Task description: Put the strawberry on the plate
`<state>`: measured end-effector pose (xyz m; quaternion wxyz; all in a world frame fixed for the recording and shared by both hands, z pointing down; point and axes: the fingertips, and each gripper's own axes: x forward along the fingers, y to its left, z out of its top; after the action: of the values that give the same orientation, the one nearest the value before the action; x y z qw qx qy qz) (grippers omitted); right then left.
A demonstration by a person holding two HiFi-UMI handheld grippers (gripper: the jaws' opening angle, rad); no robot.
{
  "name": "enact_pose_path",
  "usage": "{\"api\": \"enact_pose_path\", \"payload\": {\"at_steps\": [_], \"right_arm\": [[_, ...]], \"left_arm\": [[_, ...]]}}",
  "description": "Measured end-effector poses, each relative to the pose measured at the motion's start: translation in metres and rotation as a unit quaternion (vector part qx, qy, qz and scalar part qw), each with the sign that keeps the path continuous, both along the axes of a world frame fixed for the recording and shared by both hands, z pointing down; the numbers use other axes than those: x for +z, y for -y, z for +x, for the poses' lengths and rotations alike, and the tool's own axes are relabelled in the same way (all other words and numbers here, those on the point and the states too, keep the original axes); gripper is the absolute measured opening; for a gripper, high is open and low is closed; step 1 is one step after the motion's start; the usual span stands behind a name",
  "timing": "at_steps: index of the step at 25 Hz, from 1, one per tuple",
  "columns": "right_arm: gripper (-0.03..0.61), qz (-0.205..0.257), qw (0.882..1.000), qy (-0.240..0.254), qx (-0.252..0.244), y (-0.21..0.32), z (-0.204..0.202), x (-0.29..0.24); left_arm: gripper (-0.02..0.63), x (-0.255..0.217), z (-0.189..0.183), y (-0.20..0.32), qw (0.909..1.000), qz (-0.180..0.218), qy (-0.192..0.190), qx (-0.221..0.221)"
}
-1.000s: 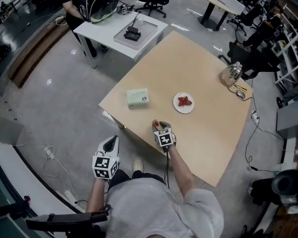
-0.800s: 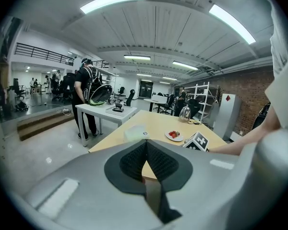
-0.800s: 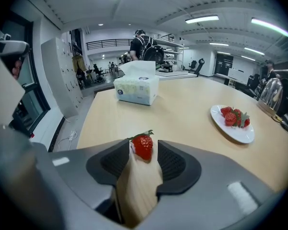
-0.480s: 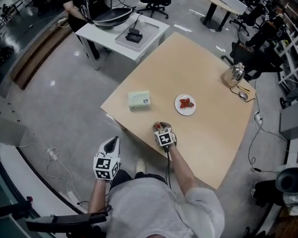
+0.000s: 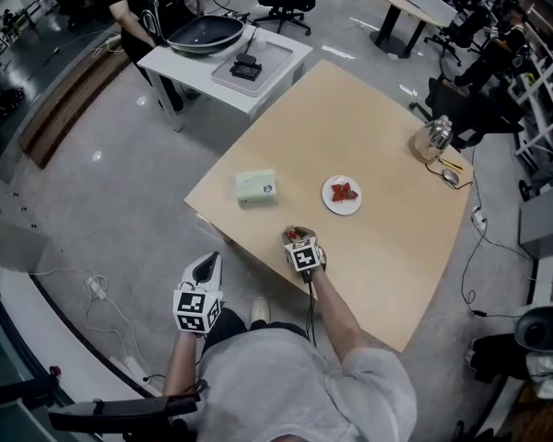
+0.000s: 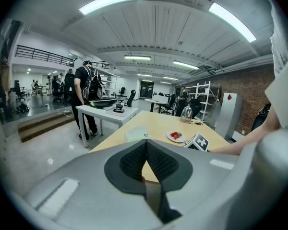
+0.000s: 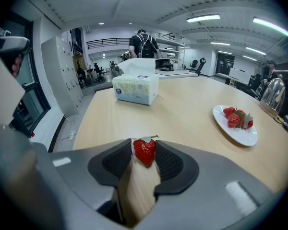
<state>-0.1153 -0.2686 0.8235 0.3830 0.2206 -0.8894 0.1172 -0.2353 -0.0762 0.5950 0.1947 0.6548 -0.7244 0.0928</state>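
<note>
My right claw (image 7: 144,148), its jaws just closing in, pinches one strawberry (image 7: 144,152). One plate (image 7: 241,135) carries three more strawberries (image 7: 235,118). My left claw's (image 6: 145,145) jaws meet, holding nothing.

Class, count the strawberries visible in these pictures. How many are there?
4: one strawberry between the fingers of the right gripper, which have just been closing on it; three clustered on the plate, where another may be hidden.

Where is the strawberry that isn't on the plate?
The small red strawberry is between the jaws of the right gripper, which have just been closing on it, low in that gripper's view, left of the white plate on the tan table.
</note>
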Motion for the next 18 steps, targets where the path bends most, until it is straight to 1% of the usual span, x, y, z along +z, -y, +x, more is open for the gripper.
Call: {"api": "enact_pose_path", "payload": {"at_steps": [4, 9, 14, 18], "right_arm": [[0.161, -0.013, 1.000, 0.012, 0.015, -0.001, 0.003, -0.007], [0.160, -0.006, 1.000, 0.017, 0.022, -0.001, 0.017, -0.018], [0.160, 0.008, 0.998, 0.034, 0.043, 0.000, 0.031, -0.038], [0.160, 0.020, 0.996, 0.053, 0.068, 0.004, 0.048, -0.056]], "left_arm": [[0.020, -0.002, 0.001, -0.001, 1.0000, 0.002, 0.002, -0.001], [0.020, -0.005, 0.005, -0.003, 1.0000, 0.006, 0.001, 0.003], [0.020, -0.003, 0.014, 0.001, 0.9997, 0.007, -0.003, 0.023], [0.020, -0.002, 0.023, 0.011, 0.9990, 0.008, -0.005, 0.043]]}}
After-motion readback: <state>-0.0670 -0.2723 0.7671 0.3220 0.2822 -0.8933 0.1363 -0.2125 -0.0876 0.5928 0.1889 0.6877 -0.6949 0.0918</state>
